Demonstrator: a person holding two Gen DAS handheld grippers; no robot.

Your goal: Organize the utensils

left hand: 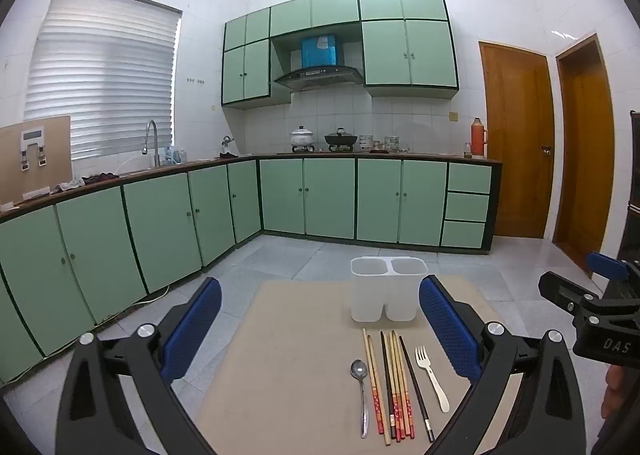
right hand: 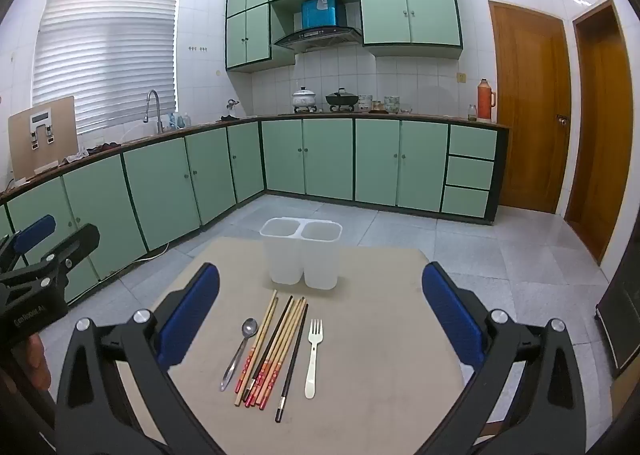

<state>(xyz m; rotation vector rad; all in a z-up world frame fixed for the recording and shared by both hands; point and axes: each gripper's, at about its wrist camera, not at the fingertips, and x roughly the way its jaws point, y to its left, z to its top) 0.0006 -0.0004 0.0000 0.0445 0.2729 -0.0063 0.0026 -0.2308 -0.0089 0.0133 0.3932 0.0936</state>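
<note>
- Left gripper (left hand: 320, 325): jaws spread wide, nothing between them; it hangs above the near edge of the table (left hand: 288, 355), well short of the utensils, a likely starting stance.
- Right gripper (right hand: 320, 319): jaws likewise spread and empty, with the utensil row lying below and ahead, between its fingers.
- Holder (right hand: 301, 253): white, two compartments, both empty; it stands upright beyond the fingertips, just past the far ends of the chopsticks. It is probably the destination, one well per utensil type.
- Spoon (right hand: 240, 351): metal, leftmost in the row, bowl pointing away.
- Chopsticks (right hand: 268, 351): a loose bundle, mostly wooden with red patterned ends and two dark ones, lying side by side, some touching.
- Fork (right hand: 313, 355): cream plastic, rightmost, tines away, set slightly apart.
- The row's parallel layout, handles toward the grippers, seems meant for easy one-by-one picking.
- Writing: "DAS" on the right gripper's body in the left view; small print on the left gripper's body in the right view is too blurred to read.
</note>
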